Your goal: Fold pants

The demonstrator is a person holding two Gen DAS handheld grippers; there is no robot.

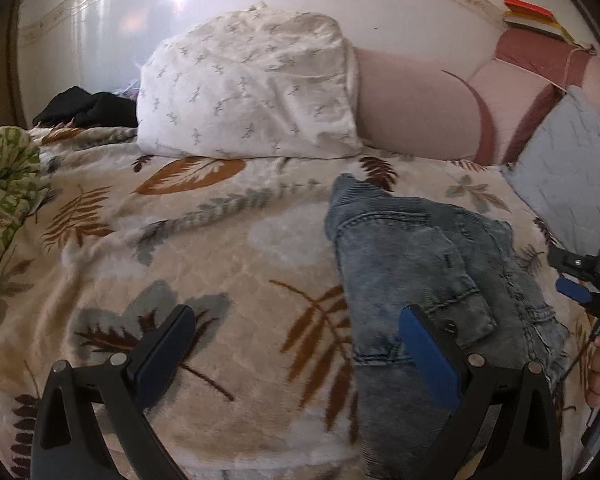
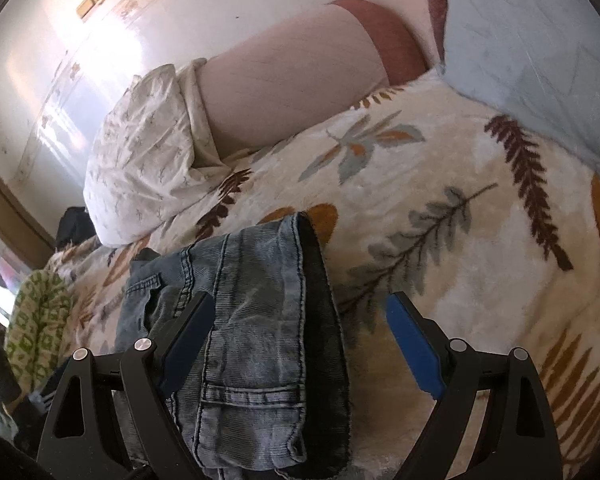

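Faded blue denim pants (image 1: pixel 431 264) lie bunched on the leaf-patterned blanket (image 1: pixel 204 240), seams and a pocket showing. My left gripper (image 1: pixel 296 328) is open, hovering just above the bed; its right finger is over the pants' near edge, its left finger over bare blanket. In the right wrist view the pants (image 2: pixel 252 312) lie under and between the fingers of my open right gripper (image 2: pixel 300 320), with a dark inner edge on their right side. The right gripper also shows at the right edge of the left wrist view (image 1: pixel 587 280), beside the pants.
A white patterned pillow (image 1: pixel 248 88) and a pink bolster (image 1: pixel 415 108) lie at the head of the bed. A grey quilted cushion (image 1: pixel 571 184) is at right, dark clothes (image 1: pixel 88 110) at back left, a green-patterned cloth (image 1: pixel 4 200) at the left edge.
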